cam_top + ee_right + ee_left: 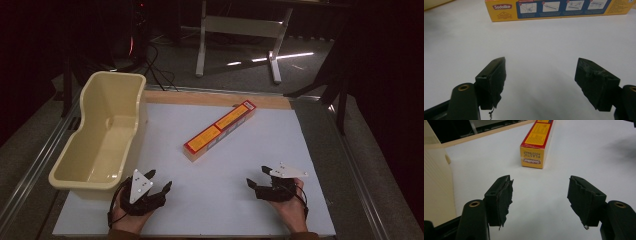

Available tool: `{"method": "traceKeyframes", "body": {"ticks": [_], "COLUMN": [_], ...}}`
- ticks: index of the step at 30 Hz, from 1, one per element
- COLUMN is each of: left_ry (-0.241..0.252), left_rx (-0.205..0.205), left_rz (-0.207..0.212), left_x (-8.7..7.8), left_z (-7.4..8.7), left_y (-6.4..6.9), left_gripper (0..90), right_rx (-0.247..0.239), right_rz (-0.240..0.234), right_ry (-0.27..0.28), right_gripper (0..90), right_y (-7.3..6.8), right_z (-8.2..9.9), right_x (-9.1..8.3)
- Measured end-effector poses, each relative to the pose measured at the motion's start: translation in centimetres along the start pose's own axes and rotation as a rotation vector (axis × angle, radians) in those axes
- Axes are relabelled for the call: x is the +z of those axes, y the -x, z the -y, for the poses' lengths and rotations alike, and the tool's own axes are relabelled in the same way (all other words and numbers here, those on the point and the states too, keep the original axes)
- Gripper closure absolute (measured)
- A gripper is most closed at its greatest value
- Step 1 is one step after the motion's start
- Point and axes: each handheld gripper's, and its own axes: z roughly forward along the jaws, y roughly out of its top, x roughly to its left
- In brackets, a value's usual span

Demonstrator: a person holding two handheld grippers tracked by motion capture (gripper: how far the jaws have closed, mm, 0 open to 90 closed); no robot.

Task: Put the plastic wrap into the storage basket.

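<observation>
Both grippers near table edge: left gripper (150, 189), right gripper (261, 180), jaws spread, empty. Wrap box (220, 131) lies diagonally mid-table, beside tub (85, 175).
Left gripper view: box end (532, 157) ahead.
Right gripper view: long side (554, 10) ahead.
Risk: one-end grab, long box swings.

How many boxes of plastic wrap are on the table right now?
1. The plastic wrap box lies diagonally mid-table on the white mat, right of the cream tub. The tub's inside looks empty, so nothing seems hidden there.
</observation>
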Motion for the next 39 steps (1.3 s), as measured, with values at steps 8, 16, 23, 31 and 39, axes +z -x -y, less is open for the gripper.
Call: {"method": "traceKeyframes", "body": {"ticks": [8, 16, 23, 31, 39], "left_ry": [0.011, 0.012, 0.009, 0.015, 0.02], "left_rx": [0.002, -0.009, -0.016, -0.028, -0.03], "left_rz": [0.005, 0.014, 0.007, 0.005, 0.005], "left_x": [-0.1, -0.1, -0.3, -0.7, -0.8], "left_z": [0.0, 0.0, 0.2, 0.3, 0.3], "left_y": [0.2, 0.0, 0.0, -0.2, -0.2], "left_gripper": [35.7, 34.6, 33.1, 32.9, 32.9], "right_rx": [-0.008, -0.041, -0.079, -0.145, -0.156], "right_rz": [-0.003, -0.014, -0.061, -0.097, -0.136], "right_ry": [0.0, 0.022, 0.019, 0.016, -0.004], "right_gripper": [28.6, 30.6, 29.7, 30.9, 40.9], "right_y": [-0.3, -1.8, -3.6, -4.9, -5.5], "right_z": [-0.2, -1.1, -3.7, -7.6, -10.6], "right_x": [0.1, 0.4, 1.3, 3.4, 7.1]}}
